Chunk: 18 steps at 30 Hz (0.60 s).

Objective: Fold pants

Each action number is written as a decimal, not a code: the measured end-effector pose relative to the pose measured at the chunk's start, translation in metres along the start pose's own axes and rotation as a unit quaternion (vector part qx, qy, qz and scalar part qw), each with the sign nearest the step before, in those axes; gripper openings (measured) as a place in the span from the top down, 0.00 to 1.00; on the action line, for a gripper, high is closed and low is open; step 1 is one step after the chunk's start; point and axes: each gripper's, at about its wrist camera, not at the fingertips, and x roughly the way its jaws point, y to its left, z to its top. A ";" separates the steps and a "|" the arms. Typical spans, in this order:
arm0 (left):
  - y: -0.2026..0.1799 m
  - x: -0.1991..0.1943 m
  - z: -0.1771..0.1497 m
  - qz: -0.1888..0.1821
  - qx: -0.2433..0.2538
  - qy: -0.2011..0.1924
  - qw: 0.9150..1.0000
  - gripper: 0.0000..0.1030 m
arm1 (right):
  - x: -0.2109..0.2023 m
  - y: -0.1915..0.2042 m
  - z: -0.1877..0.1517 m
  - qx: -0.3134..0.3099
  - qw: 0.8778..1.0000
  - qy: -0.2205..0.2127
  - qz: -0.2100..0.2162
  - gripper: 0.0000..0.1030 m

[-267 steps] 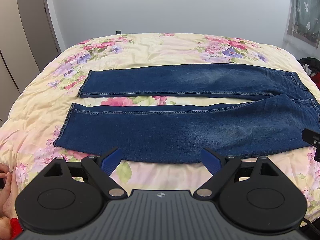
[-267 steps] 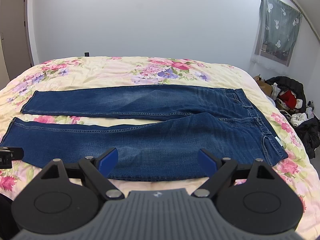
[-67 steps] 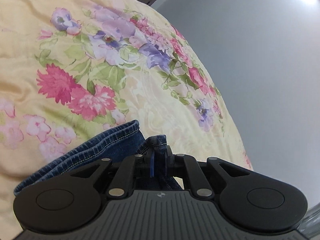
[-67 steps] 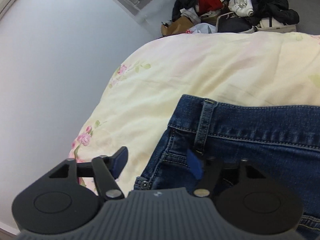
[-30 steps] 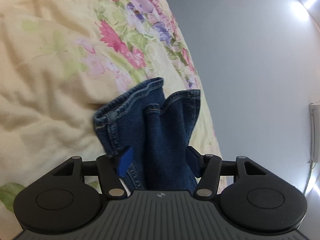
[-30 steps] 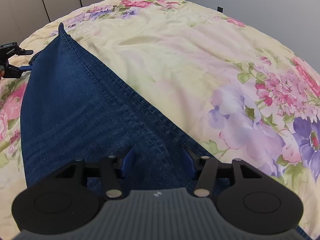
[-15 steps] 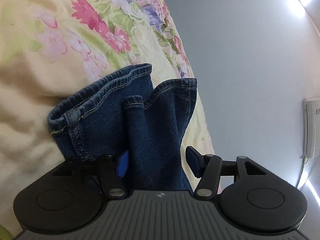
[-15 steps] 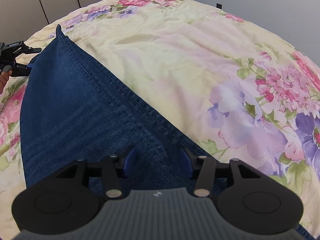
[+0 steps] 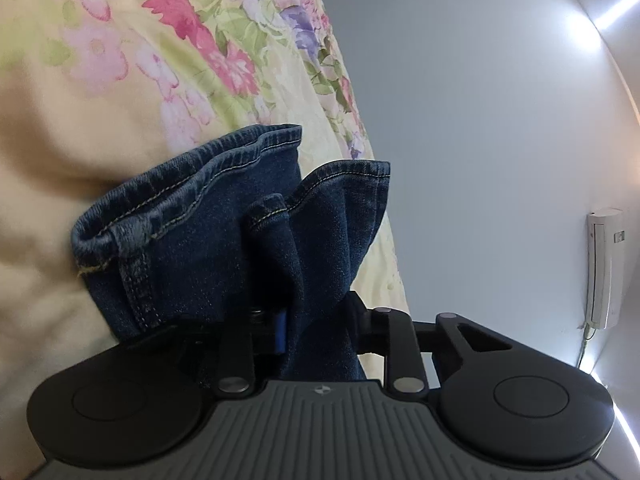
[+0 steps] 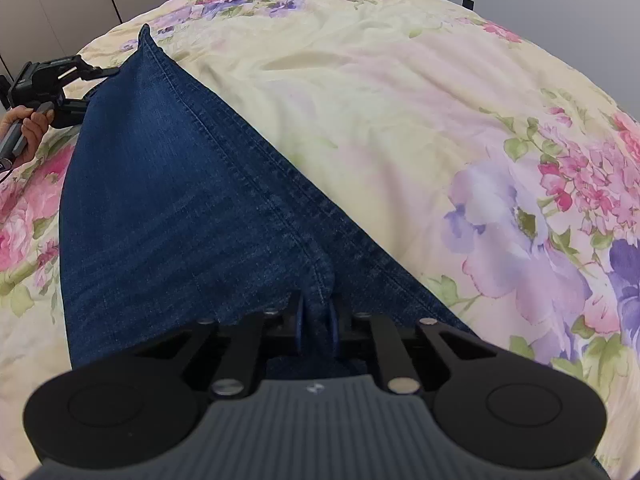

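The jeans [image 10: 168,216] lie folded lengthwise on the bed [image 10: 380,100], their waist end cut off below the right wrist view. Denim hides most of the left gripper [image 9: 316,320]'s blue fingers [image 9: 281,330], which have just been closing and now pinch the bunched leg cuffs [image 9: 224,200]. The right gripper [image 10: 318,320] has likewise just been closing; its fingers clamp tightly on a raised ridge of denim along the seam. A wall unit [image 9: 604,268] hangs far right

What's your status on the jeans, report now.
Left gripper just closed on jeans hems. Right gripper just closed, pinching a denim ridge. Jeans lie on floral bedspread. Nothing in the way.
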 end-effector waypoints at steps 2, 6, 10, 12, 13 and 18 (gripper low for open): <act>-0.003 -0.005 -0.004 -0.013 0.006 -0.012 1.000 0.83 | -0.004 -0.002 -0.001 0.003 1.000 -0.008 0.004 0.96; -0.008 -0.018 -0.005 -0.037 -0.003 -0.044 0.998 0.91 | -0.010 -0.003 0.000 -0.001 1.000 -0.020 0.004 0.98; -0.018 -0.037 -0.005 -0.046 0.021 -0.070 0.996 0.91 | -0.018 -0.008 0.005 0.001 0.999 -0.048 -0.008 0.98; -0.019 -0.043 -0.005 -0.038 0.031 -0.079 0.996 0.91 | -0.021 -0.010 0.008 -0.001 0.998 -0.062 -0.020 0.98; -0.019 -0.044 -0.004 -0.028 0.036 -0.086 0.995 0.91 | -0.021 -0.011 0.010 0.003 0.997 -0.066 -0.024 0.98; 0.000 -0.045 0.001 0.006 0.024 -0.103 0.994 0.91 | 0.006 -0.011 0.013 -0.005 0.998 -0.035 -0.060 0.97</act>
